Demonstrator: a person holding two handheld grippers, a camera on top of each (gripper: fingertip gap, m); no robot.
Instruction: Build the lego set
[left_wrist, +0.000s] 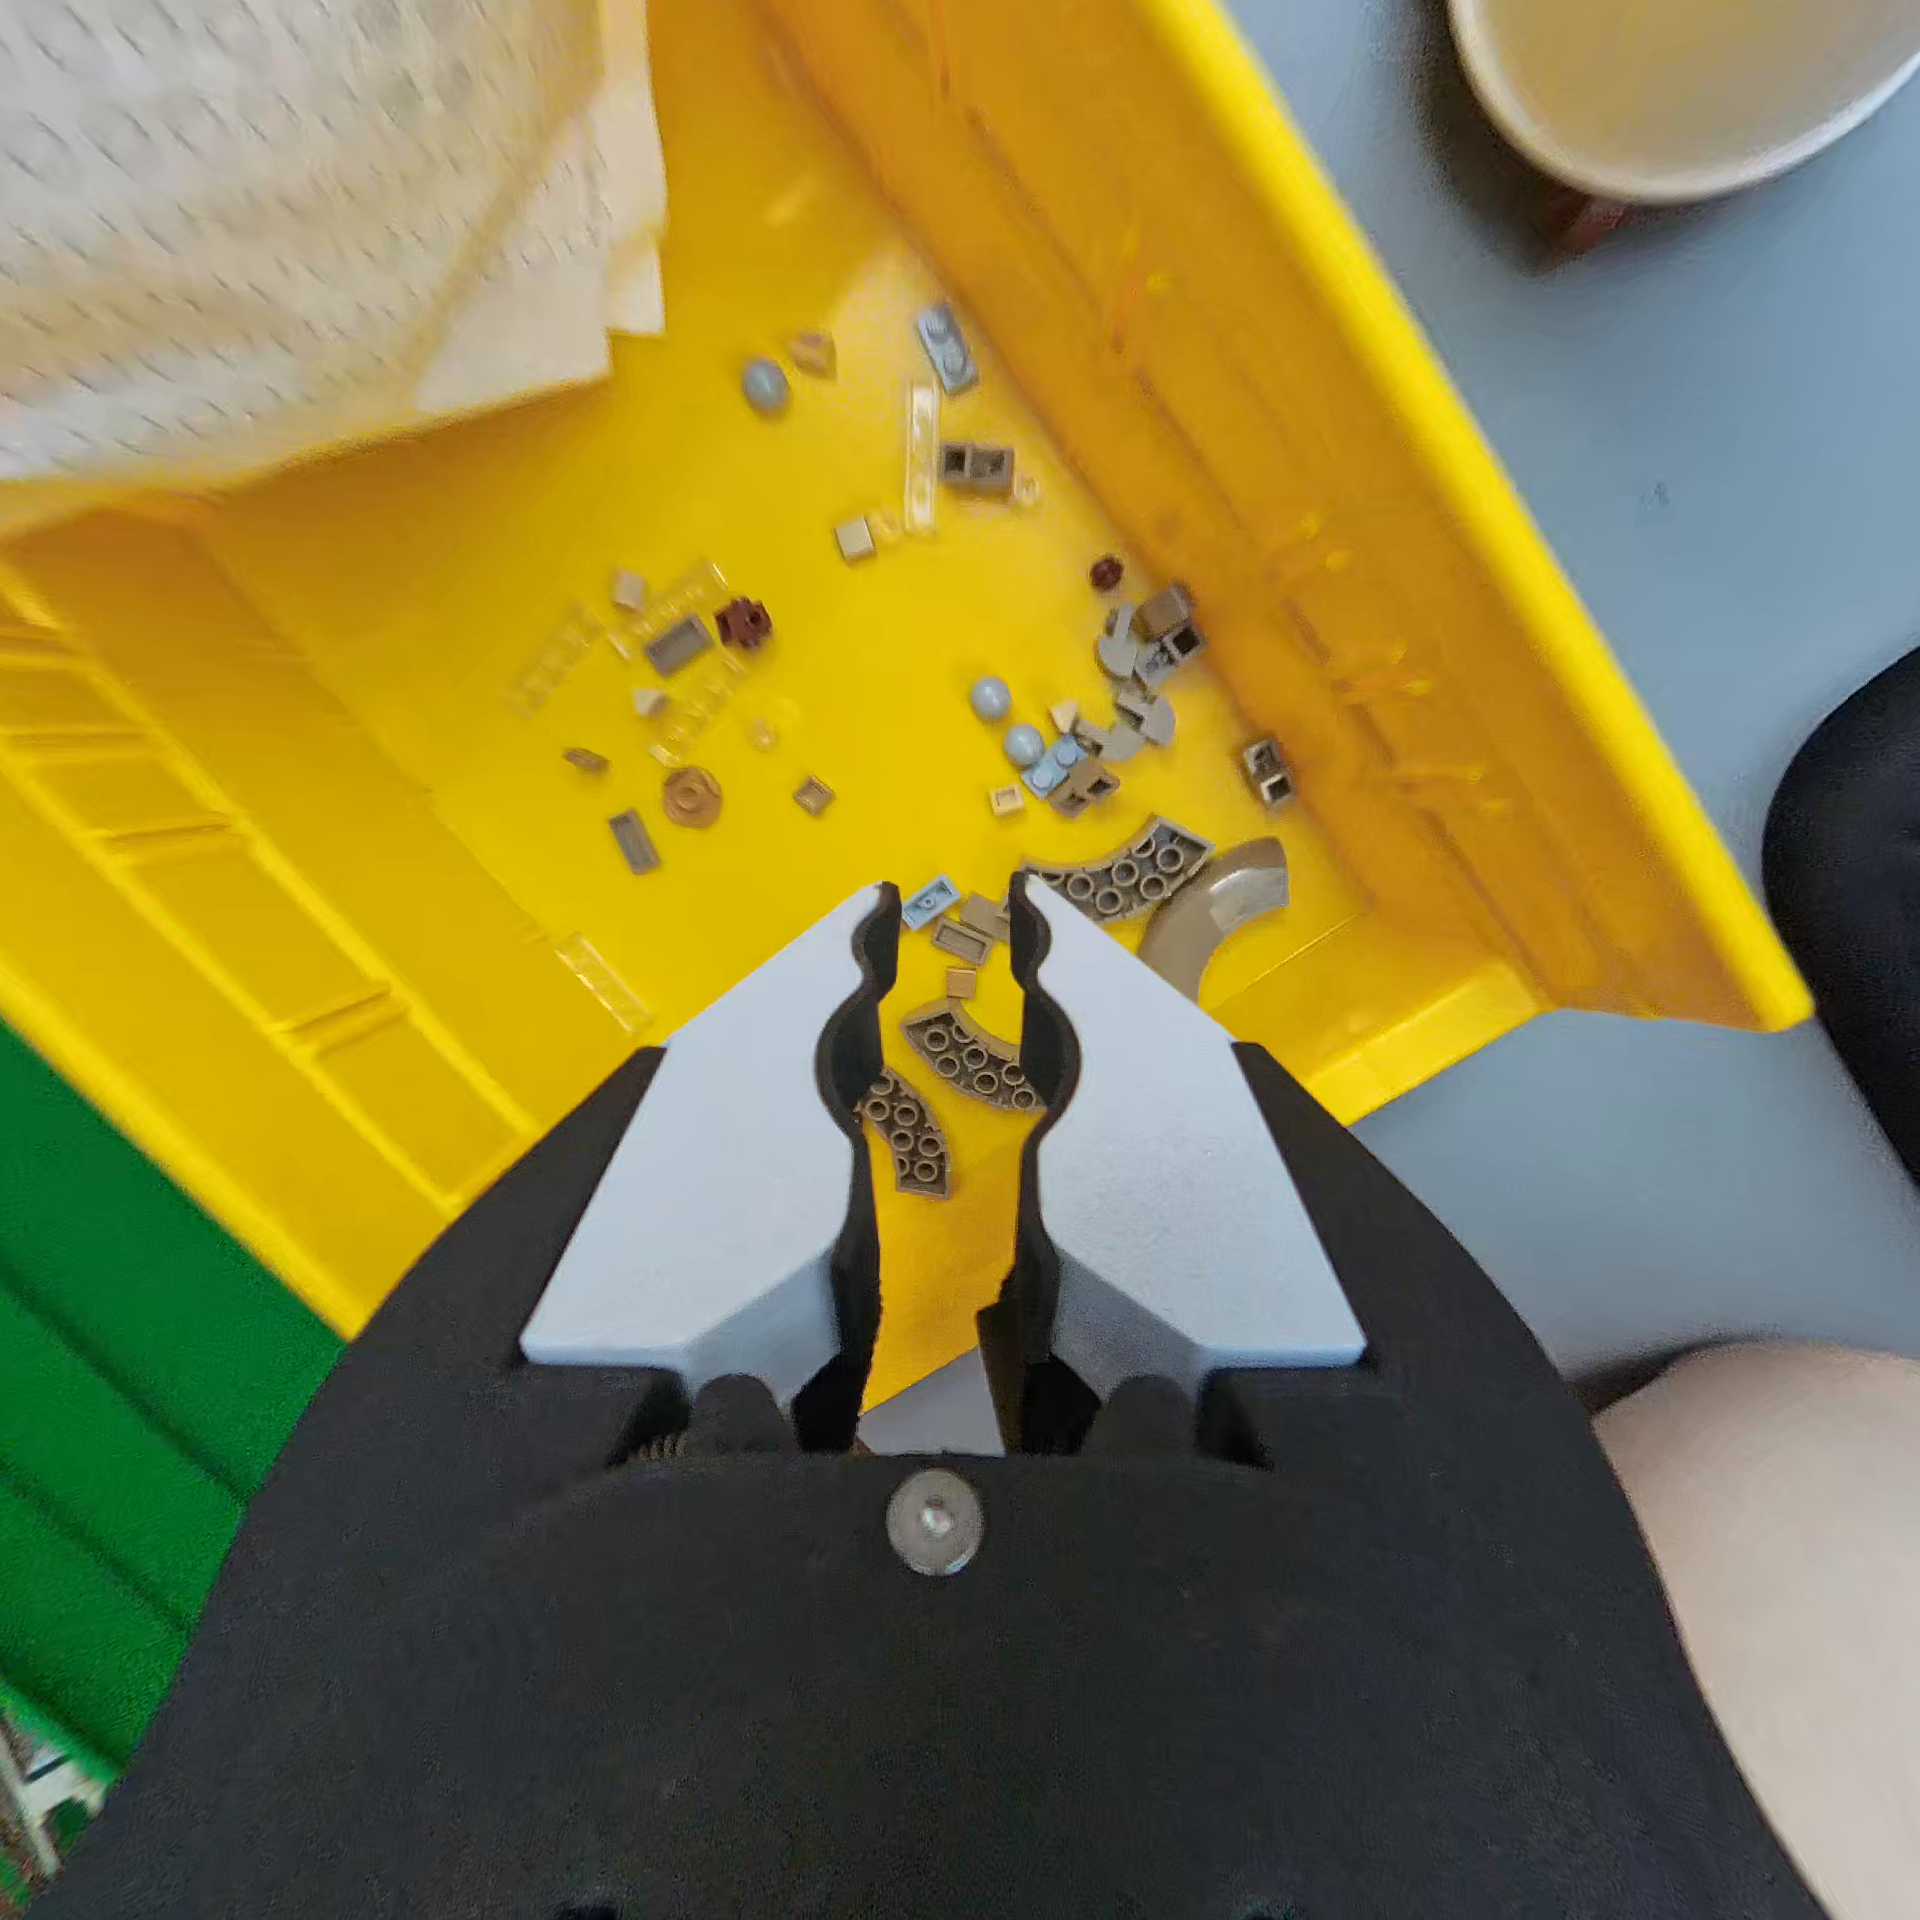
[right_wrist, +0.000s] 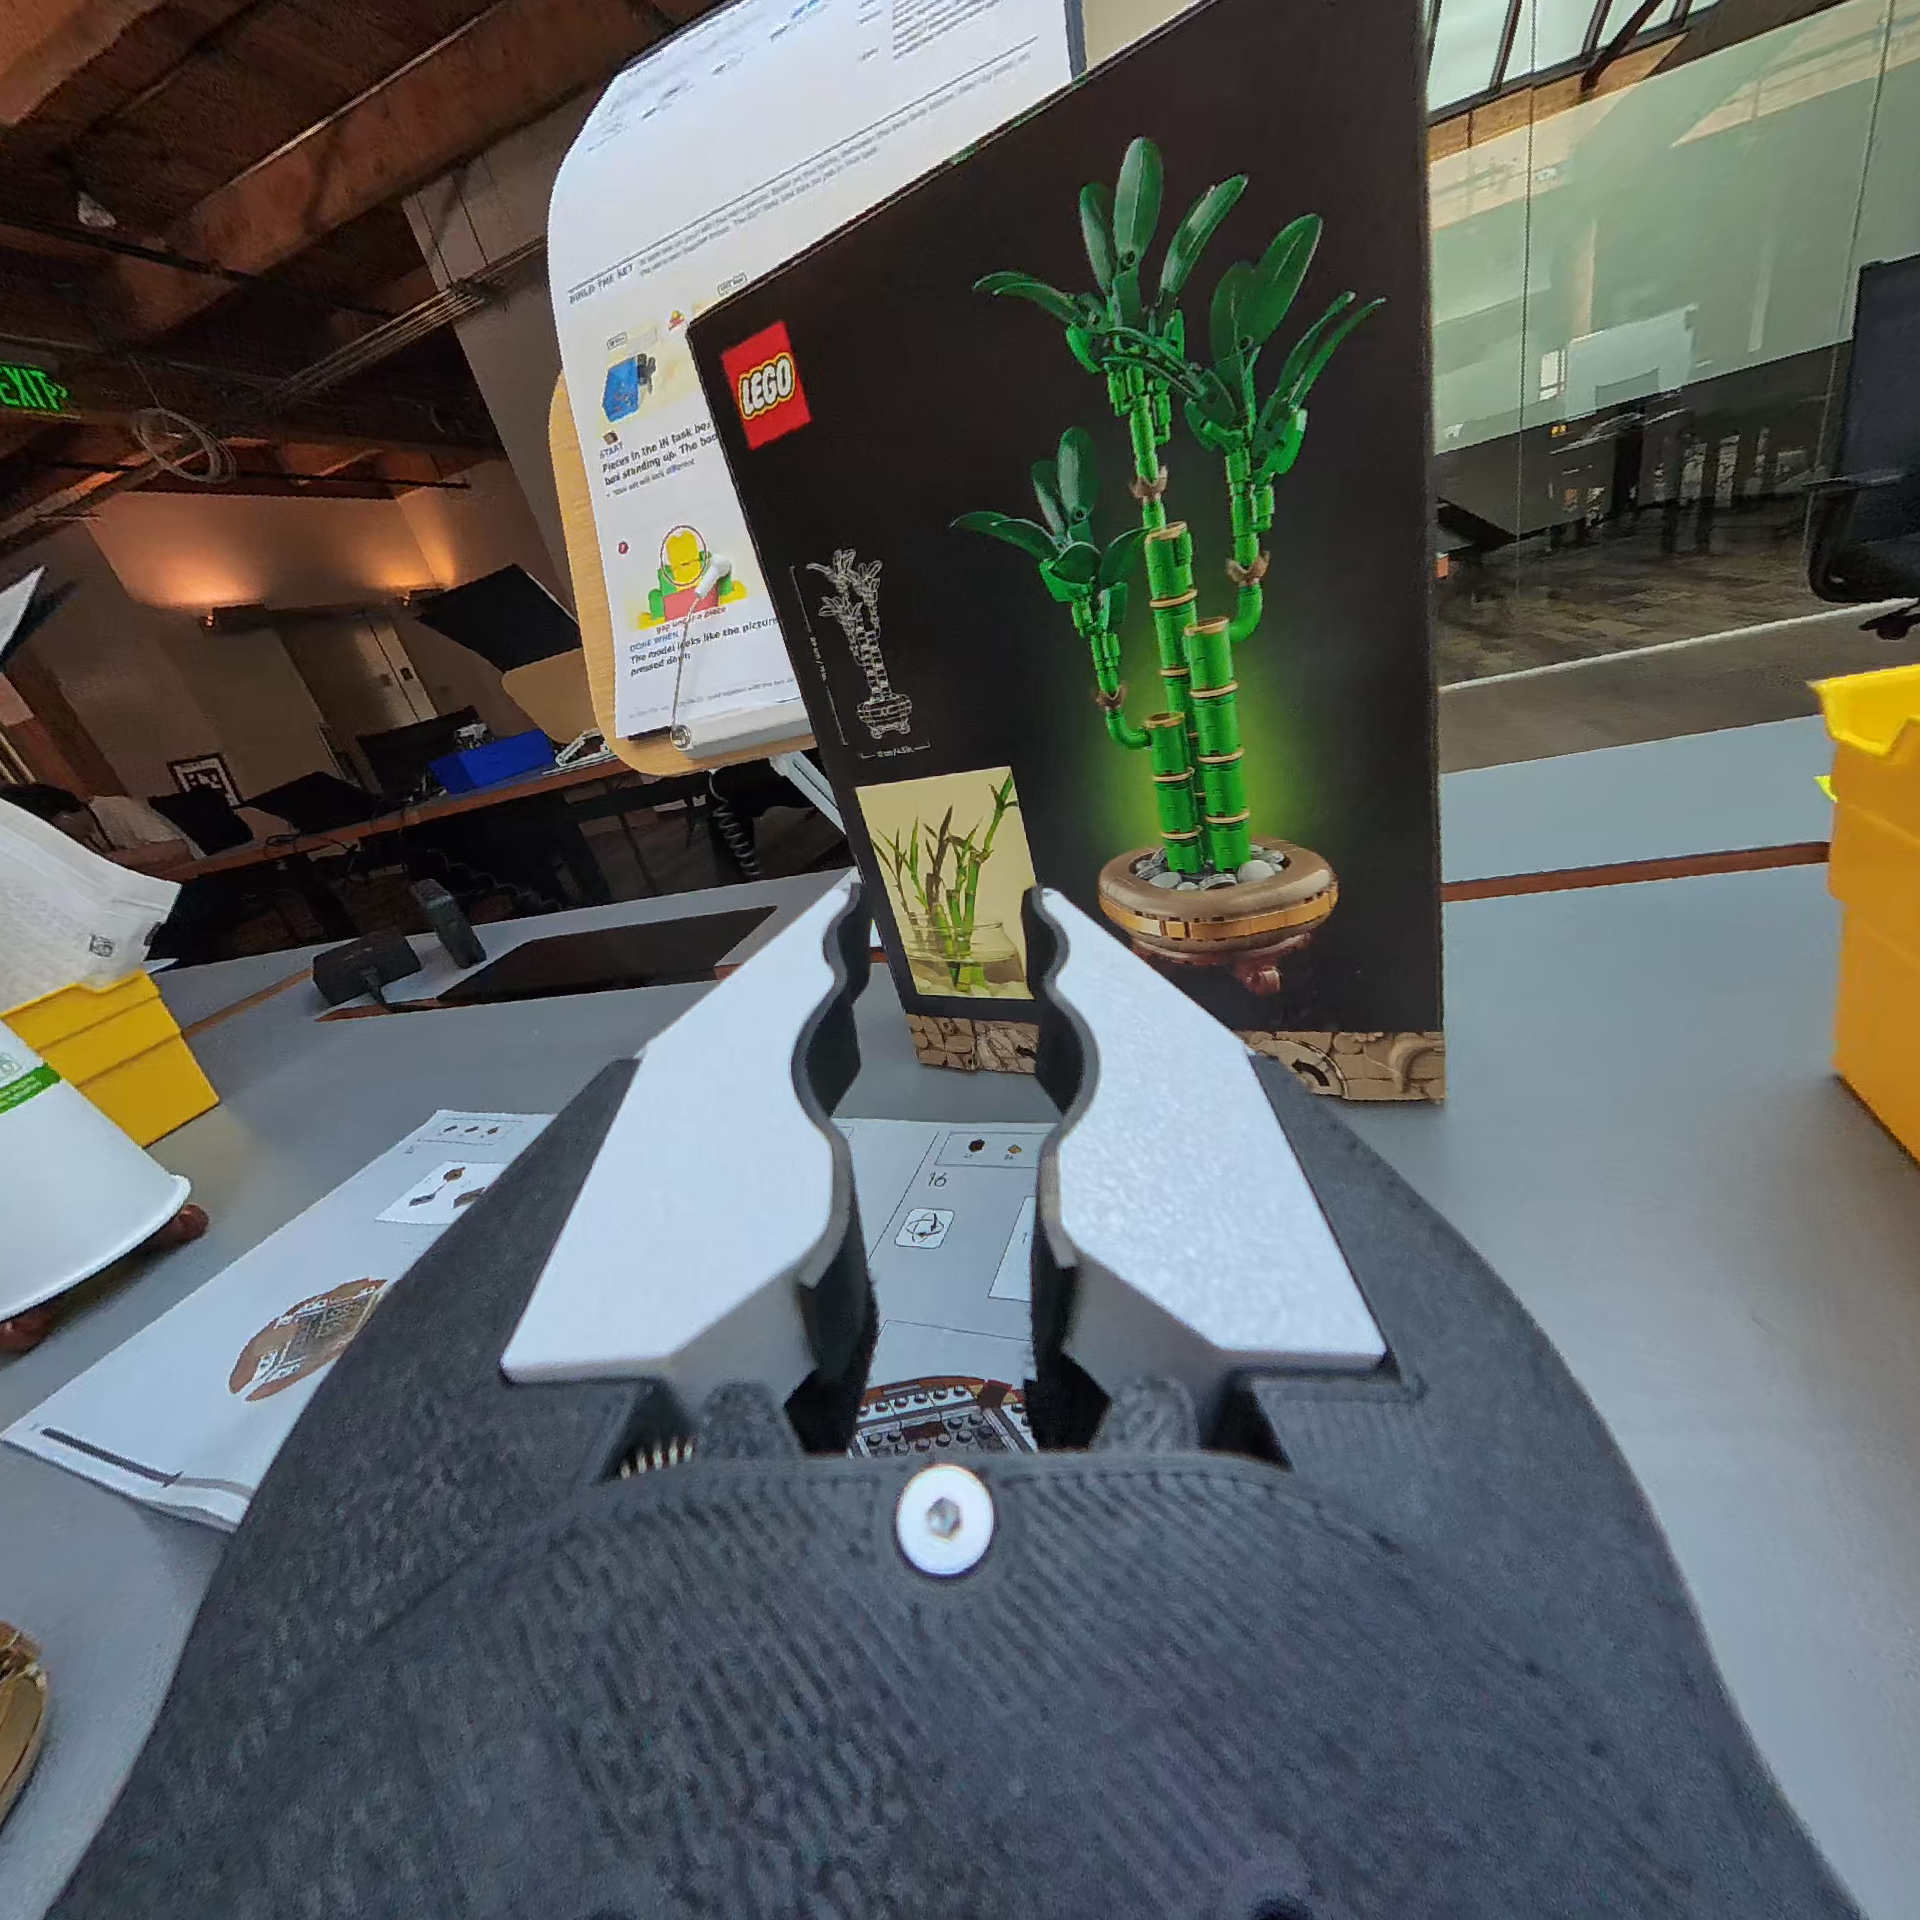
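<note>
Dark-tan curved plates (left_wrist: 971, 1060) lay stud-side up at the near corner of the yellow bin (left_wrist: 1299, 343), right under the left gripper (left_wrist: 954, 894), which hung above them with its jaws parted by a narrow gap and nothing between them. Read: lining up a pick, gap pre-set narrow because the parts are thin and flat. A third curved plate (left_wrist: 1122, 883) and a smooth tan arch piece (left_wrist: 1216, 914) sat just beside the right fingertip, against the bin wall. The other loose bits, grey studs, small tiles and clear strips, were spread thin over the bin floor, likely so each could be singled out. A blurred white paper bag (left_wrist: 260, 208) covered the bin's far corner; a green bin (left_wrist: 104, 1351) butted against the yellow one. Right gripper (right_wrist: 945, 904) was parked empty over the open instruction booklet (right_wrist: 312, 1299) on the grey table (right_wrist: 1610, 1195), jaws apart, pointing at the set box (right_wrist: 1091, 520). The box stood upright, probably as a visual reference, with a printed sheet on a stand (right_wrist: 727, 312) behind it. Cannot tell from these views where the partial build was.
</note>
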